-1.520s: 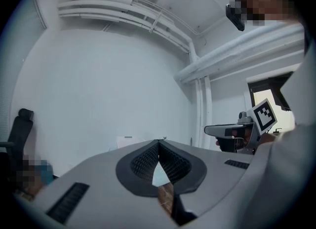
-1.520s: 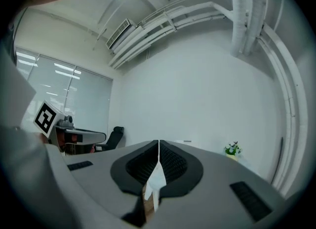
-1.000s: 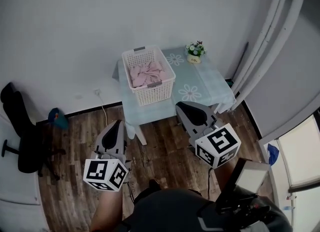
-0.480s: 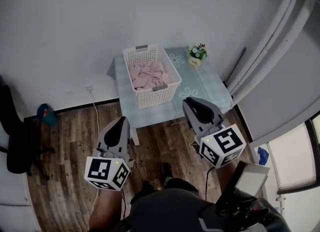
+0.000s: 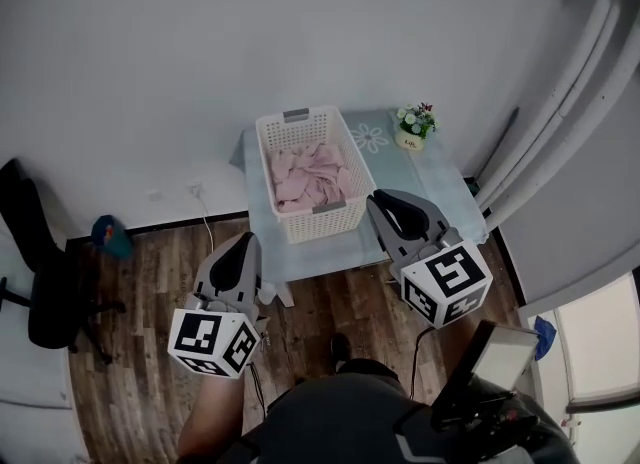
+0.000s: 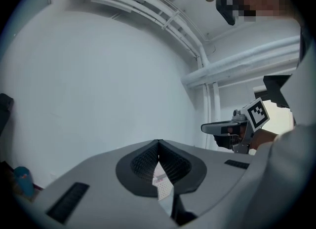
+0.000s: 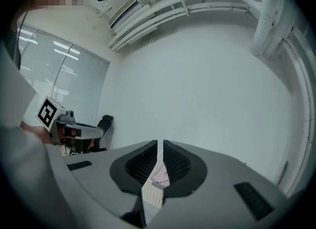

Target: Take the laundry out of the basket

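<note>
Squarish table (image 5: 432, 180) under a pale blue flower-print cloth, upper middle of the frame. A white lattice plastic basket (image 5: 325, 224) sits on it, with crumpled pink laundry (image 5: 310, 174) inside. Left claw (image 5: 243, 240) and right claw (image 5: 384, 198) are both clenched on nothing, and closer to the table than a second ago. No readable writing anywhere.

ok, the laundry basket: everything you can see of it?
White rectangular basket, plastic-looking lattice walls, a grey handle piece at each short end. Upright on the left part of the pale blue table, open top, pink laundry piled inside below the rim. Nothing else touches it.
</note>
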Tool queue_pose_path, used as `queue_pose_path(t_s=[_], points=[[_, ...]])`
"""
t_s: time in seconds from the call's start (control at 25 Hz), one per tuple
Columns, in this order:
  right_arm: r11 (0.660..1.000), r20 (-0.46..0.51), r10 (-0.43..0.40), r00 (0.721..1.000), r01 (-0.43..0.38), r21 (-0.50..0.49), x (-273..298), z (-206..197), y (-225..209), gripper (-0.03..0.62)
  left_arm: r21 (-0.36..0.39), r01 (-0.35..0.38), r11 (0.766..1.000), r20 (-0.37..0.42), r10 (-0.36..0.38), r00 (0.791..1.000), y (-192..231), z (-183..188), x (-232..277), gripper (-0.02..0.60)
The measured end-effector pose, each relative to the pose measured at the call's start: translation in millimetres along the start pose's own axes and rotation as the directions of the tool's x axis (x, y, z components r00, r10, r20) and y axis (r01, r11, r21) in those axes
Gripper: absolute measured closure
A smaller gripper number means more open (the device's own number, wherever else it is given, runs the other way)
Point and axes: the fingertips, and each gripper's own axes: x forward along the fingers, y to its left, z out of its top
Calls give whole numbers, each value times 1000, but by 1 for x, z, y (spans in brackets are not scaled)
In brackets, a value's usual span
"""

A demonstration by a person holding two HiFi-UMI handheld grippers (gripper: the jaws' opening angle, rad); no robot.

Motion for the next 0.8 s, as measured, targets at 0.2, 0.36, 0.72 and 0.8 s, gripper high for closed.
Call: queue_pose_path(t_s=[0.2, 0.36, 0.72, 0.8], points=[[995, -8, 94, 996, -95, -28, 27, 2, -41, 402, 40, -25, 999, 0, 25, 1000, -2, 13, 49, 574], [991, -4, 133, 991, -133, -6, 52, -1, -72, 340, 63, -60, 996, -11, 61, 998, 1, 15, 82, 574], [973, -97, 193, 976, -177, 149, 132, -33, -95, 187, 89, -146, 985, -72, 153, 986, 37, 10, 112, 574], [976, -111, 161, 981, -141, 167, 153, -41, -98, 149, 95, -139, 986, -80, 147, 986, 49, 9, 117, 574]])
